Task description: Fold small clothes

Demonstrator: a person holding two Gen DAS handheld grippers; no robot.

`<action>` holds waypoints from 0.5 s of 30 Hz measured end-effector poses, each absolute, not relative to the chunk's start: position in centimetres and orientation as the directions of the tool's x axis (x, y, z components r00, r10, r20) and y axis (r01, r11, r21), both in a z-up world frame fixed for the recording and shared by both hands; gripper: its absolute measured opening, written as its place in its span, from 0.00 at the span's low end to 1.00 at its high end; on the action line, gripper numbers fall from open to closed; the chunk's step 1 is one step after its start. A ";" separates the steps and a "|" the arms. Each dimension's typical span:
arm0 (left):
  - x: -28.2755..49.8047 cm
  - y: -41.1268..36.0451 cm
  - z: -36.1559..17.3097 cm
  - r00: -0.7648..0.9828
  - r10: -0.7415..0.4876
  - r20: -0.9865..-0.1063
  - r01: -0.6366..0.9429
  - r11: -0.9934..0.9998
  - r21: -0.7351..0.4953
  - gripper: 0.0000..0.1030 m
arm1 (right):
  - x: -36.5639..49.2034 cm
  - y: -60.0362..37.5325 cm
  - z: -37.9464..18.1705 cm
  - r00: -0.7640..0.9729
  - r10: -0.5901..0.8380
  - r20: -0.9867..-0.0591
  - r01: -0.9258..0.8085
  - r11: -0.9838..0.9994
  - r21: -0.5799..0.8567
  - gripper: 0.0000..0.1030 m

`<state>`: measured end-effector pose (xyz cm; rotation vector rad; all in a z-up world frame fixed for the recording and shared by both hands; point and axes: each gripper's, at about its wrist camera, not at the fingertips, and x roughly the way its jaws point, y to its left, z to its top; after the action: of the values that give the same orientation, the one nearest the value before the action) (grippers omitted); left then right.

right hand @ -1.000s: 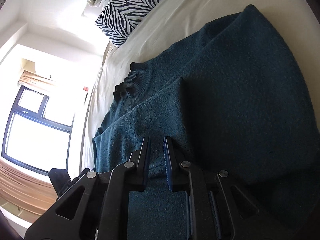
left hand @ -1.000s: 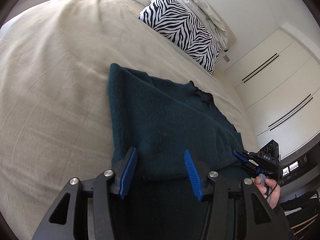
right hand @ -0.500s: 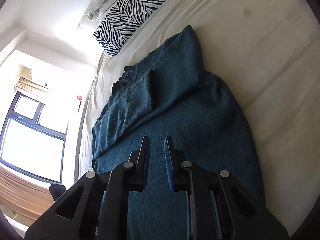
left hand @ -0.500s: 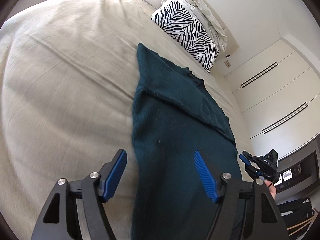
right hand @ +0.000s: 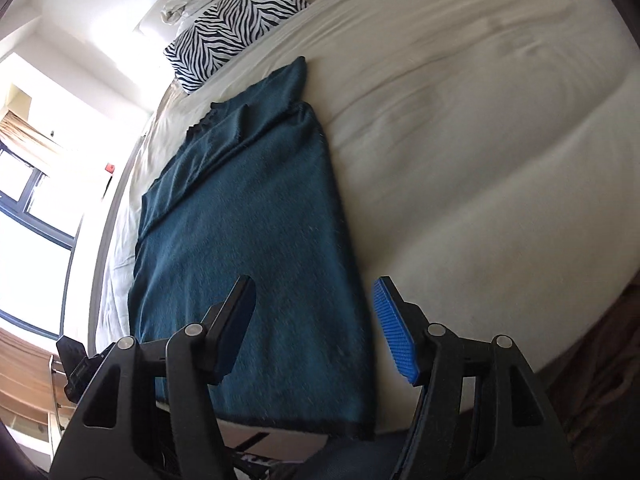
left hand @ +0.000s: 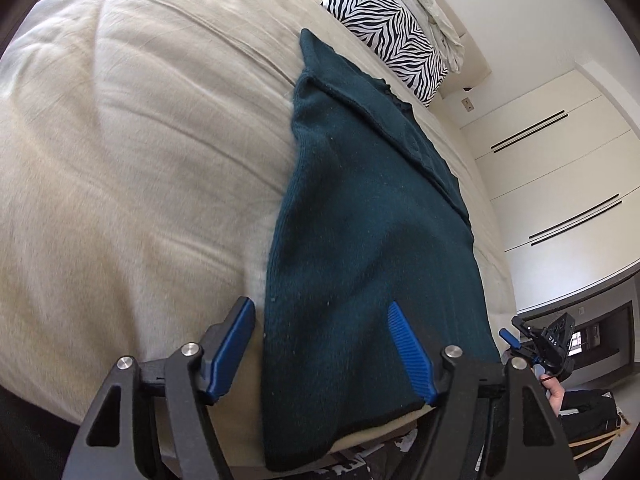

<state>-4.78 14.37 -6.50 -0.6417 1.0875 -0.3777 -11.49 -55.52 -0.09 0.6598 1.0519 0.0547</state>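
Note:
A dark teal knitted sweater (left hand: 360, 220) lies flat on the beige bed (left hand: 120, 160), folded into a long strip, its hem hanging over the near bed edge. It also shows in the right wrist view (right hand: 248, 232). My left gripper (left hand: 324, 348) is open and empty above the hem end, its jaws either side of the sweater's left edge. My right gripper (right hand: 316, 328) is open and empty, above the hem's right corner. The right gripper also shows at the far right of the left wrist view (left hand: 540, 344).
A zebra-print pillow (left hand: 388, 28) with a crumpled white cloth (left hand: 424, 4) lies at the head of the bed. White wardrobe doors (left hand: 560, 152) stand beyond the bed. A window (right hand: 36, 220) shows at the left of the right wrist view.
Both grippers have pulled back toward the foot of the bed. The right gripper, shut before, has opened. The sweater now lies stretched out as a long strip.

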 end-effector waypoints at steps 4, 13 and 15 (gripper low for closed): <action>-5.7 14.0 -6.8 0.404 -0.591 -0.699 -0.027 0.756 -0.654 0.70 | -13.7 -56.1 -1.4 0.466 0.365 -0.806 0.288 0.798 0.529 0.57; -6.1 12.7 -6.8 0.333 -0.596 -0.730 0.001 0.775 -0.632 0.70 | -15.2 -54.7 -1.8 0.405 0.434 -0.805 0.270 0.784 0.559 0.55; -6.3 12.4 -6.9 0.313 -0.596 -0.739 0.006 0.780 -0.626 0.70 | -15.6 -54.7 -1.9 0.392 0.446 -0.805 0.275 0.778 0.565 0.52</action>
<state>-6.34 12.45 -6.94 -0.5810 1.1995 -0.4271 -15.64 -54.71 -1.88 0.7134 1.1913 0.1210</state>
